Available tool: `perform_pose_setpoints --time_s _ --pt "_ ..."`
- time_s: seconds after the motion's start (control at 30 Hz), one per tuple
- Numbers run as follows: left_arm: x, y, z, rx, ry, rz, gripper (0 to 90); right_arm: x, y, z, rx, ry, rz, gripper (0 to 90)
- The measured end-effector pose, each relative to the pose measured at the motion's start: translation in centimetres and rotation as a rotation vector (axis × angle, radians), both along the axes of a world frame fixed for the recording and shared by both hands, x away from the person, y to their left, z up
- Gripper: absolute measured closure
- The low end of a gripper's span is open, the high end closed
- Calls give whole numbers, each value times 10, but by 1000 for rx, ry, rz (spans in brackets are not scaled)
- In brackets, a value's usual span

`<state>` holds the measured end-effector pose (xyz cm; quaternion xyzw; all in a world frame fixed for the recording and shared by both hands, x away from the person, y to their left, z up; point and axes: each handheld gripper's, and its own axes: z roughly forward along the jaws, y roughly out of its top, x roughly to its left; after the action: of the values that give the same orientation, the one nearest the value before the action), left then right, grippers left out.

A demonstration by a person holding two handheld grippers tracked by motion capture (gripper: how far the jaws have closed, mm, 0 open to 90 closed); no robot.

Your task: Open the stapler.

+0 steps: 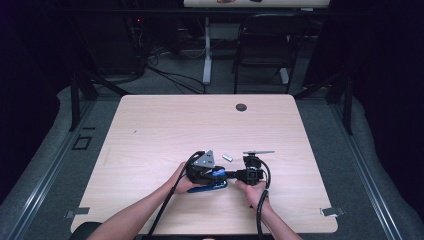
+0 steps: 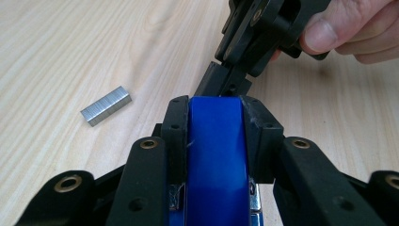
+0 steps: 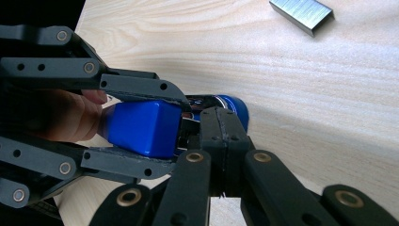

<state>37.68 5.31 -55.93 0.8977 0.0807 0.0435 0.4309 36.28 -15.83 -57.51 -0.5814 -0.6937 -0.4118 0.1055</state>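
Observation:
A blue stapler (image 1: 210,188) lies near the table's front edge, and my left gripper (image 1: 219,174) is shut on its blue top (image 2: 214,155). The black pads (image 2: 176,127) press both sides of it. My right gripper (image 1: 231,174) comes in from the right with its jaws shut together. Its tips (image 3: 220,113) reach into the stapler (image 3: 141,129) where metal parts show; whether they pinch anything there I cannot tell. In the left gripper view the right gripper (image 2: 225,84) points down at the stapler's far end. A grey strip of staples (image 1: 228,157) lies loose just behind both grippers.
The strip of staples (image 2: 105,105) lies on bare wood to the left of the stapler (image 3: 302,13). A round cable hole (image 1: 241,107) sits at the table's far edge. A chair (image 1: 265,45) and a table leg stand beyond the table.

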Motion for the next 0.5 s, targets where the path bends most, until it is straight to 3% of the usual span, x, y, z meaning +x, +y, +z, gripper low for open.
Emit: perform_pose_setpoints --time_s 0.5 --pt "-1 4 -2 -38 -11 0 665 0 0 -1 3 -4 -3 900"
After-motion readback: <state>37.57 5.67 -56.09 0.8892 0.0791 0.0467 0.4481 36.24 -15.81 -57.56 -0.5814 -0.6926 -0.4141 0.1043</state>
